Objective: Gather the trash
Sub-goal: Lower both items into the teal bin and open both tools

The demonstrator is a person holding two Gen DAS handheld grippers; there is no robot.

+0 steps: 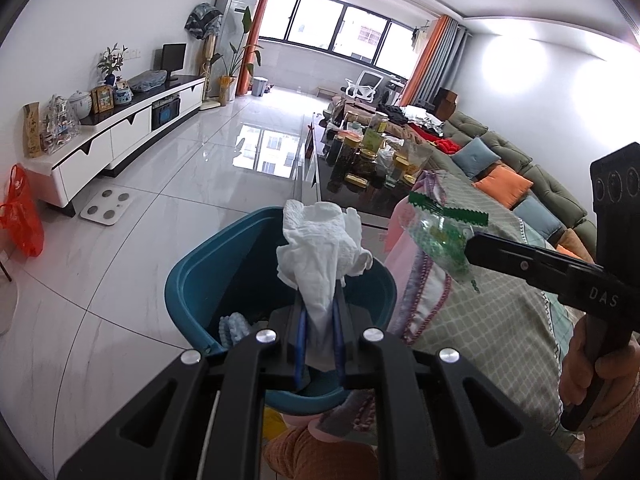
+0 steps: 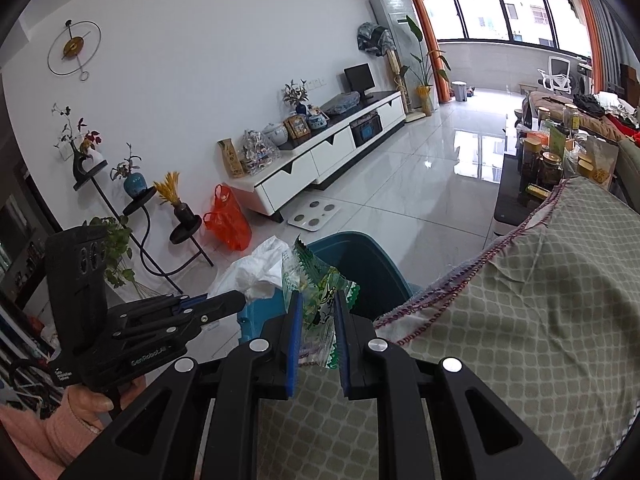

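Crumpled white paper tissue: light, soft, pinched at its lower end in the left claw above the teal plastic bin. Crinkly green-printed clear wrapper: slippery, clamped mid-body by the right claw, near the rim.

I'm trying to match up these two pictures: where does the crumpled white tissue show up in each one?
Left wrist view: the white tissue sits centre, pinched in the left tool above the teal bin.
Right wrist view: the tissue is left of centre, at the tip of the left tool, beside the green wrapper.
Shared landmark: the orange plastic bag on the floor.
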